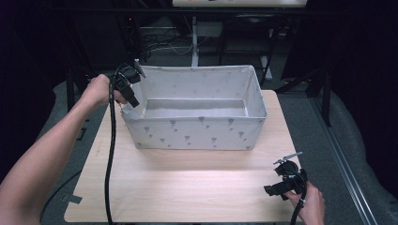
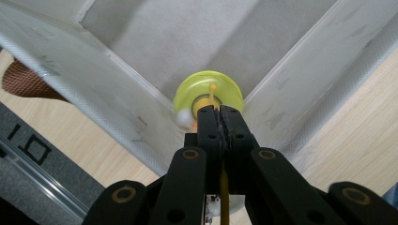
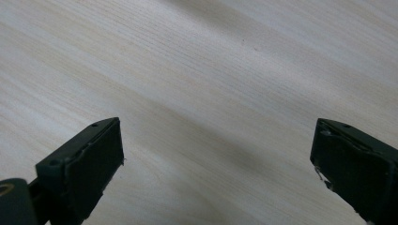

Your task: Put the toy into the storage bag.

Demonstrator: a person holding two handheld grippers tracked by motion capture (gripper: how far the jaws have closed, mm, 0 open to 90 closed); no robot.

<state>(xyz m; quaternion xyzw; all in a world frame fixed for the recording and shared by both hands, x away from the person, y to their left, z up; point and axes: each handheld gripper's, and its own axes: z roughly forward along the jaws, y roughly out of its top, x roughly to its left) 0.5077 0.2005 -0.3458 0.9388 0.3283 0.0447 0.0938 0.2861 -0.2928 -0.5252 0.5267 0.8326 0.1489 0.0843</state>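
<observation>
Pale wooden bench (image 1: 187,187) under dark surroundings carries a large rectangular grey fabric bin (image 1: 197,133) with small printed marks, set toward the far side. At the bin's left near corner the left gripper (image 1: 127,96) has its fingers closed on a small round yellow spool (image 2: 209,96) just above the rim. Near the bench's right near corner, the right gripper (image 1: 274,180) hovers with fingers wide apart, holding nothing.

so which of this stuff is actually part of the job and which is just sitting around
In use:
- left gripper, shut on the yellow string of a round yellow-green plastic yo-yo
- white fabric storage box with small grey print, the yo-yo hanging over its corner

Just there:
- right gripper, open over bare tabletop
- light wooden table
- brown woven item beside the box
</observation>
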